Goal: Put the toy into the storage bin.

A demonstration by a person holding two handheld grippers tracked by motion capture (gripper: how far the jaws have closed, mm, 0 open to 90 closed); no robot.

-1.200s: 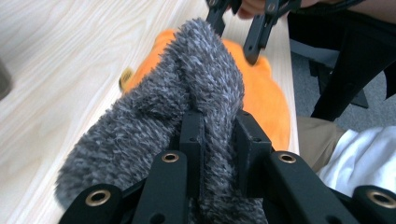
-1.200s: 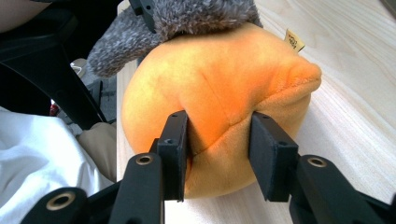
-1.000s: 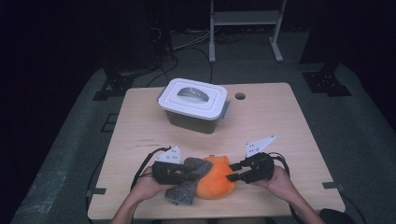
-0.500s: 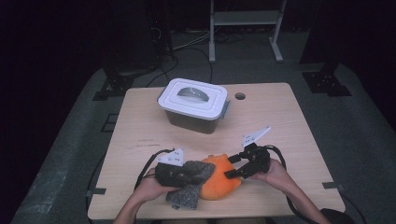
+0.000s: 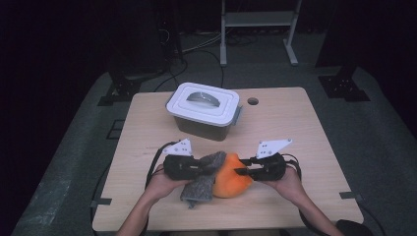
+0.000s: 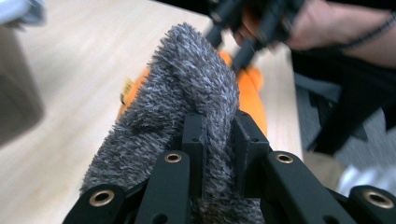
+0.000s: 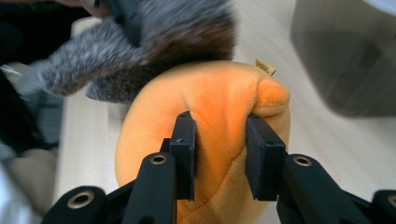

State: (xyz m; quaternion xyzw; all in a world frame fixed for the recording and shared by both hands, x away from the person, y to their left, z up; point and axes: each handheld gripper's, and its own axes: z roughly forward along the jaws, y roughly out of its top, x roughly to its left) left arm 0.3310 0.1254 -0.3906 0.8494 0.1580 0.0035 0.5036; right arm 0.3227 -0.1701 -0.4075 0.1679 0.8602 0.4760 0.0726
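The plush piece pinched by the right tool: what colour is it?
Orange plush piece, plain with no pattern; it shows best in the right gripper view.

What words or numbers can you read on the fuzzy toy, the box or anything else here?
There are none that can be read.
Small tag on the orange plush: too small and blurred to tell if it carries any writing.
Lid of the grey container: no label on it.
Grey plates on the grippers: dotted with small holes, no text.
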